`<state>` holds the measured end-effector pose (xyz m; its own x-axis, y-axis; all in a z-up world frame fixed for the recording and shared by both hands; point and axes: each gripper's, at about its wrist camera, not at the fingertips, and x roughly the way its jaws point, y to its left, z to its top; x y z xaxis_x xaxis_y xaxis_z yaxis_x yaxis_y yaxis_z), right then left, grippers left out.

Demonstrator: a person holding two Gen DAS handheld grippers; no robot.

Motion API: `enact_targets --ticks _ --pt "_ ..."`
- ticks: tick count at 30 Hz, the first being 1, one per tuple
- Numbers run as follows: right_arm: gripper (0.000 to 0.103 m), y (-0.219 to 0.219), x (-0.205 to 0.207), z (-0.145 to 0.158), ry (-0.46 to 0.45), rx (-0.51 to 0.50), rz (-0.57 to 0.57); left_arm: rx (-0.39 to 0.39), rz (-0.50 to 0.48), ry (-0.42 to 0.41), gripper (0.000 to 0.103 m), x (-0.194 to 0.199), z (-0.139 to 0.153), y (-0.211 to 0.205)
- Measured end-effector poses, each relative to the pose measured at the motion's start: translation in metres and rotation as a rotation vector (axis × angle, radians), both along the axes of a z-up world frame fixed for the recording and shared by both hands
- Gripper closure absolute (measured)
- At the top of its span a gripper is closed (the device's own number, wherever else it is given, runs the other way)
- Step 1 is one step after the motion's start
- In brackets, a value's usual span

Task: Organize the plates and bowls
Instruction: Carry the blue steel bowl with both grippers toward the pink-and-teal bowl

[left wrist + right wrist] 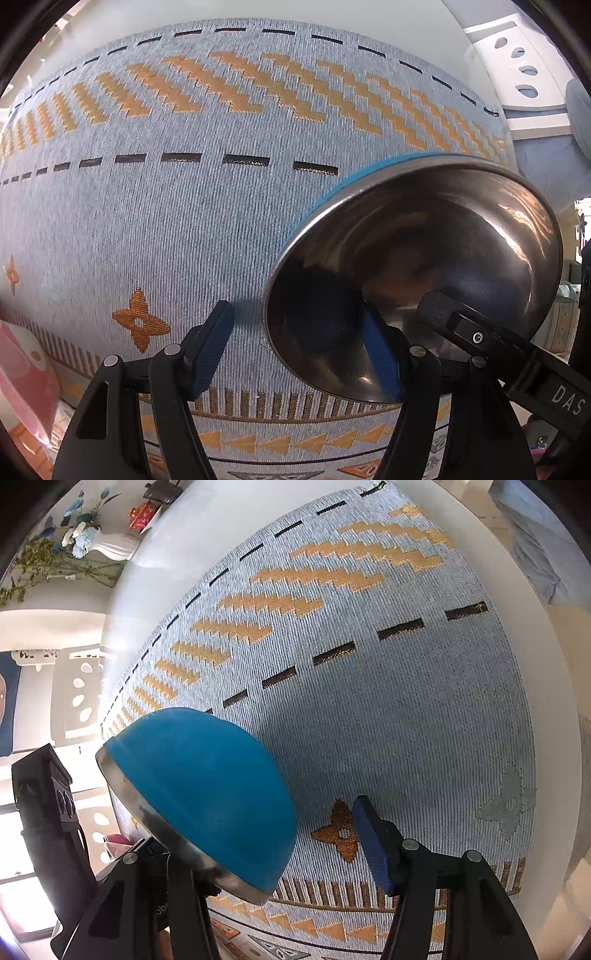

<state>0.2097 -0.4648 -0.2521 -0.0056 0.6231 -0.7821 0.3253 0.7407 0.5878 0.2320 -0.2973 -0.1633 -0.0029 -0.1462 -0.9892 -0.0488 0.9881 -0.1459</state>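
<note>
A bowl with a shiny steel inside [436, 258] and a blue outside [207, 794] is tilted on its side above the patterned cloth. In the left wrist view my left gripper [299, 350] is open; its right pad [380, 354] lies against the bowl's rim, its left pad [210, 350] is free. The right gripper's black finger [480, 332] reaches into the bowl from the right. In the right wrist view my right gripper [280, 853] stands wide; its left finger is hidden behind the bowl, its right pad [373, 842] is clear of it.
A grey-blue woven cloth with orange zigzags [221, 206] covers a white table [184, 535]. A pink object [22, 384] lies at the left edge. A white vase with flowers [107, 544] stands at the table's far end. White chairs [517, 62] stand beyond.
</note>
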Motion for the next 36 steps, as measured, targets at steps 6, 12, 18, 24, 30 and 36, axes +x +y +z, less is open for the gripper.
enact_targets --ticks 6,12,18,24,30,36 --pt "0.089 0.016 -0.003 0.002 0.036 0.016 0.07 -0.029 0.022 0.022 0.053 -0.017 0.001 0.005" --pt "0.088 0.037 -0.023 0.009 0.027 -0.01 0.124 -0.041 0.076 0.013 0.065 -0.031 0.004 0.025" --pt "0.088 0.063 -0.04 0.013 0.042 -0.003 0.171 -0.006 0.071 0.013 0.068 -0.051 0.005 0.04" --pt "0.088 0.096 -0.062 0.02 0.04 -0.009 0.226 0.016 0.086 0.005 0.068 -0.083 0.005 0.065" --pt "0.087 0.122 -0.082 0.02 0.055 0.013 0.243 -0.013 0.147 0.019 0.068 -0.109 0.003 0.1" --pt "0.086 0.132 -0.094 0.025 0.049 0.002 0.238 0.005 0.148 -0.015 0.068 -0.115 0.018 0.115"
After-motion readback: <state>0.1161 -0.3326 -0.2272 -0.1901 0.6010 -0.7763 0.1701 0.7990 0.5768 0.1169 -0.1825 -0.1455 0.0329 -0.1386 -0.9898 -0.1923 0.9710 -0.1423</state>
